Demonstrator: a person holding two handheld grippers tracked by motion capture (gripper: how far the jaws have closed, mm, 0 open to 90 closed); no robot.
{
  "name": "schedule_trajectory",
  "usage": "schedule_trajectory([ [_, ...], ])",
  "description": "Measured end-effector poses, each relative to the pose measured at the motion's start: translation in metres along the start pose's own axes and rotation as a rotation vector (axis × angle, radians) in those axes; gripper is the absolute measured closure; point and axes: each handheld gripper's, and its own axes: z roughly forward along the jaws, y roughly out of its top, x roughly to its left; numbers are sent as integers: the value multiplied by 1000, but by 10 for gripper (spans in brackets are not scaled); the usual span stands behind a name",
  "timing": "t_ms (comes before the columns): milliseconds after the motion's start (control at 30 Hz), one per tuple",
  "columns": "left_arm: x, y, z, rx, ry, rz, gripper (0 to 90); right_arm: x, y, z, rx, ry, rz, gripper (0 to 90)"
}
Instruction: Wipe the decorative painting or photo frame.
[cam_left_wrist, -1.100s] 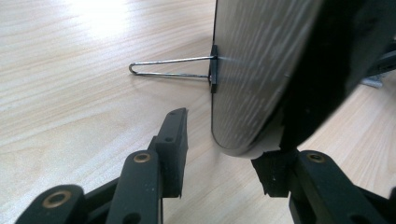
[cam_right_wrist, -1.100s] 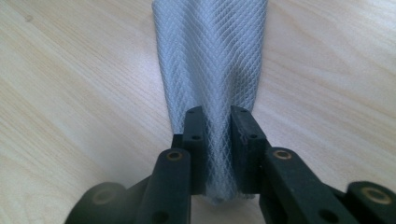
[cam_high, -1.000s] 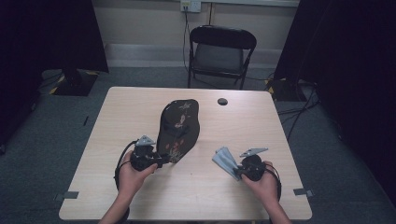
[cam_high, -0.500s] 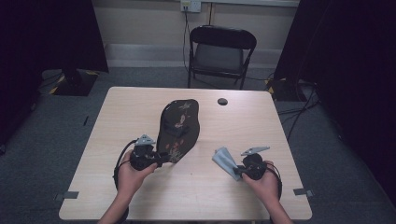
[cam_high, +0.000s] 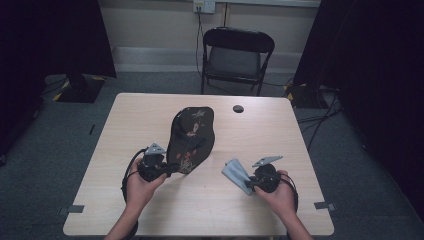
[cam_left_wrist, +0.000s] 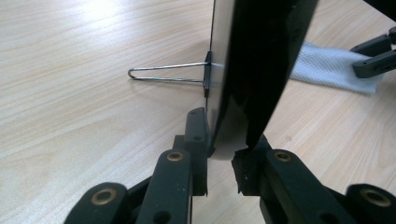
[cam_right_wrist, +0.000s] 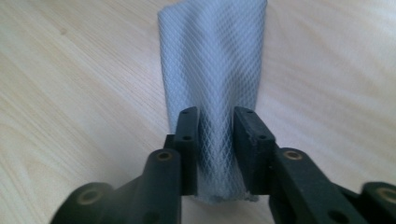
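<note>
Dim room, light wood table (cam_high: 150, 115), folding chair (cam_high: 235, 57) behind it, small dark disc (cam_high: 238, 108) near the far edge. Vs 1 s ago: hands, frame, cloth all in the same spots. L gripper (cam_left_wrist: 219, 144) jaws have just been closing, now pinched on the frame's near edge. R gripper (cam_right_wrist: 215, 140) jaws have just been opening a bit; cloth sits between the pads, which touch it on both sides.

Frame (cam_high: 190, 140): dark oval panel w/ floral print, glossy black edge, tilted up on a wire stand (cam_left_wrist: 163, 74) at its back, mid-table. L gripper (cam_high: 152, 167) at the frame's near-left corner. Cloth (cam_high: 235, 172): pale blue-grey, mesh texture, folded, flat on the table right of the frame, well apart from it. R gripper (cam_high: 260, 177) at the cloth's near end.
</note>
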Motion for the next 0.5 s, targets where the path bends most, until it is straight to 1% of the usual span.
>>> schedule_trajectory([
  [33, 1, 0, 0, 2, -6, -1, 780, 0, 2, -1, -5, -3, -12, 651],
  [133, 1, 0, 0, -4, -2, 4, 780, -1, 9, 0, -10, -12, -41, 535],
  [233, 0, 0, 0, 3, -2, 11, 781, -2, 10, 6, 10, -2, -59, 515],
  [267, 0, 0, 0, -2, 2, 11, 781, -1, 10, 7, 11, -7, -70, 515],
  [300, 0, 0, 0, -2, 2, 11, 781, -1, 10, 9, 22, -12, -80, 510],
  [333, 0, 0, 0, -1, 4, 12, 781, 0, 9, 13, 46, -2, -86, 506],
  [367, -1, 0, 0, -4, 5, 12, 781, 2, 8, 14, 53, -13, -95, 503],
  [400, 0, 0, 0, -4, 4, 11, 780, 4, 8, 15, 48, -27, -103, 510],
  [433, 0, 0, -1, -2, -1, 9, 779, 5, 8, 15, 47, -30, -103, 531],
  [500, 0, -1, 0, -21, 3, 2, 747, 4, 6, 13, 34, -29, -77, 705],
])
